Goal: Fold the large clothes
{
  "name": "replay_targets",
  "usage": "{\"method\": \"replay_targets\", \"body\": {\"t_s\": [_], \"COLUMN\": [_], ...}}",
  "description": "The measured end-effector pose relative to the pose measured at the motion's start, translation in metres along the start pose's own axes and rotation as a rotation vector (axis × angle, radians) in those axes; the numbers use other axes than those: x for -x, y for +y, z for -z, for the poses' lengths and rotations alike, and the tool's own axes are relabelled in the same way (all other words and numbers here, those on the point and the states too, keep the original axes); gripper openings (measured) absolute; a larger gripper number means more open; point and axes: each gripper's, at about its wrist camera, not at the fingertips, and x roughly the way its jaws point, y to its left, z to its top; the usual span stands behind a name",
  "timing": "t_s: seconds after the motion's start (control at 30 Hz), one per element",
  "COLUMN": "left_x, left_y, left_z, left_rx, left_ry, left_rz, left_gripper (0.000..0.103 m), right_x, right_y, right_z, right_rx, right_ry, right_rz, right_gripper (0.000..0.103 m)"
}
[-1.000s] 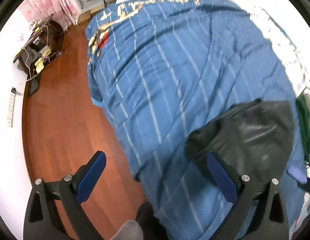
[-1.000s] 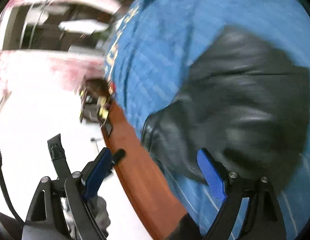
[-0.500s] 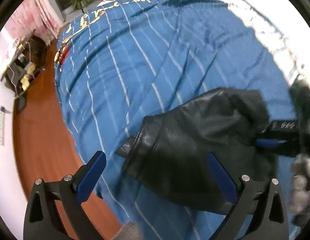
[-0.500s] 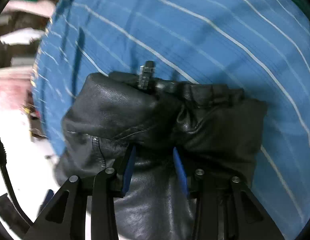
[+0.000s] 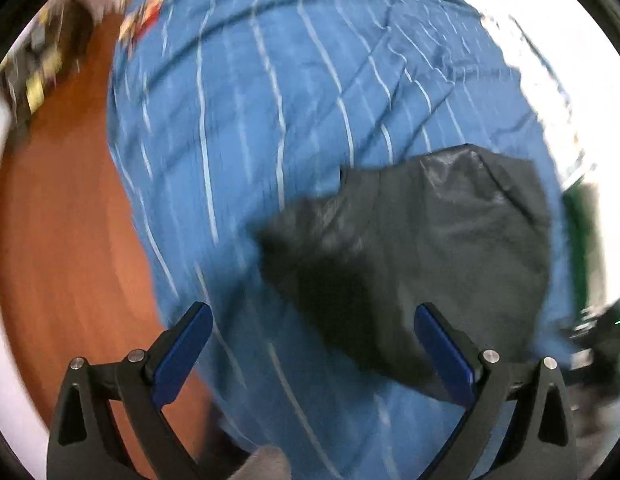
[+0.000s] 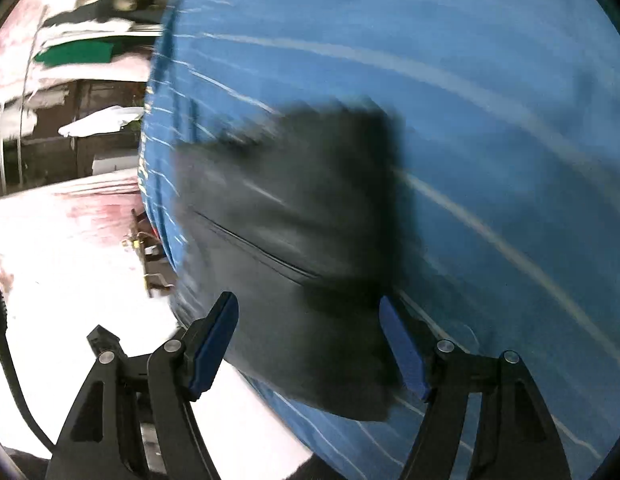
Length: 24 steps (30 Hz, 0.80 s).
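A black leather garment (image 5: 422,248) lies in a folded heap on a blue striped bedspread (image 5: 270,112). It also shows in the right wrist view (image 6: 294,240), blurred by motion. My left gripper (image 5: 314,356) is open and empty, above the bedspread near the garment's near edge. My right gripper (image 6: 310,344) is open and empty, with its blue pads (image 6: 214,344) wide apart over the garment's near end. Neither gripper touches the garment.
A red-brown wooden floor (image 5: 62,240) lies left of the bed. A dark side table with clutter (image 5: 38,64) stands at the far left. A white wall (image 6: 70,280) and dark furniture (image 6: 70,140) are left of the bed in the right wrist view.
My right gripper was shut on the black garment half a second ago; it has opened and pulled back. Both views have swung and are blurred. The garment lies flatter on the bed.
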Motion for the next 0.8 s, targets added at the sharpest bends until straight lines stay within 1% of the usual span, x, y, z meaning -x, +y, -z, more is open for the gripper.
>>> {"method": "replay_targets", "body": {"t_s": [0.07, 0.1, 0.13, 0.2, 0.27, 0.33, 0.37, 0.4, 0.43, 0.47, 0.5, 0.53, 0.57, 0.6, 0.63, 0.67, 0.73, 0.8], "left_x": [-0.012, -0.016, -0.021, -0.032, -0.038, -0.044, -0.047, -0.047, -0.048, -0.046, -0.043, -0.039, -0.035, -0.029, -0.024, -0.019, -0.003, 0.016], "left_y": [0.011, 0.013, 0.013, 0.012, 0.007, 0.002, 0.002, 0.002, 0.001, 0.002, 0.0, -0.004, -0.007, -0.01, -0.012, -0.015, -0.022, -0.032], "left_z": [0.005, 0.005, 0.003, -0.007, -0.017, -0.028, -0.031, -0.034, -0.034, -0.034, -0.035, -0.035, -0.035, -0.037, -0.039, -0.042, -0.046, -0.05], "left_rx": [0.064, 0.081, 0.102, 0.132, 0.15, 0.165, 0.169, 0.165, 0.155, 0.141, 0.12, 0.096, 0.078, 0.06, 0.052, 0.048, 0.019, -0.015], "left_ry": [0.037, 0.043, 0.038, 0.016, -0.01, -0.032, -0.054, -0.08, -0.092, -0.107, -0.119, -0.131, -0.145, -0.158, -0.162, -0.162, -0.179, -0.19], "left_rz": [0.09, 0.116, 0.146, 0.2, 0.238, 0.228, 0.221, 0.197, 0.186, 0.19, 0.198, 0.187, 0.174, 0.17, 0.173, 0.179, 0.191, 0.19], "left_gripper": [0.102, 0.102, 0.102, 0.102, 0.102, 0.101, 0.092, 0.084, 0.072, 0.058, 0.05, 0.044, 0.038, 0.036, 0.034, 0.033, 0.032, 0.031], "right_x": [-0.019, -0.029, -0.038, -0.051, -0.063, -0.073, -0.078, -0.078, -0.082, -0.085, -0.089, -0.089, -0.088, -0.072, -0.069, -0.067, -0.056, -0.042], "right_y": [-0.023, -0.029, -0.035, -0.036, -0.029, -0.019, -0.015, -0.014, -0.011, -0.008, -0.001, 0.002, 0.005, 0.002, 0.005, 0.009, 0.016, 0.026], "right_z": [-0.001, -0.003, -0.006, -0.014, -0.023, -0.031, -0.033, -0.033, -0.035, -0.036, -0.036, -0.035, -0.034, -0.032, -0.03, -0.029, -0.019, -0.011], "right_rx": [-0.04, -0.043, -0.046, -0.05, -0.032, -0.008, -0.006, -0.004, 0.001, 0.003, 0.006, 0.011, 0.013, 0.013, 0.01, 0.013, 0.028, 0.029], "right_ry": [0.037, 0.046, 0.051, 0.055, 0.064, 0.063, 0.057, 0.047, 0.038, 0.025, 0.004, -0.011, -0.027, -0.043, -0.056, -0.065, -0.083, -0.1], "right_rz": [-0.077, -0.127, -0.189, -0.26, -0.272, -0.277, -0.276, -0.277, -0.279, -0.276, -0.268, -0.26, -0.263, -0.282, -0.306, -0.315, -0.339, -0.369], "right_gripper": [0.075, 0.075, 0.075, 0.076, 0.077, 0.077, 0.077, 0.077, 0.077, 0.077, 0.077, 0.075, 0.068, 0.063, 0.056, 0.051, 0.046, 0.044]}}
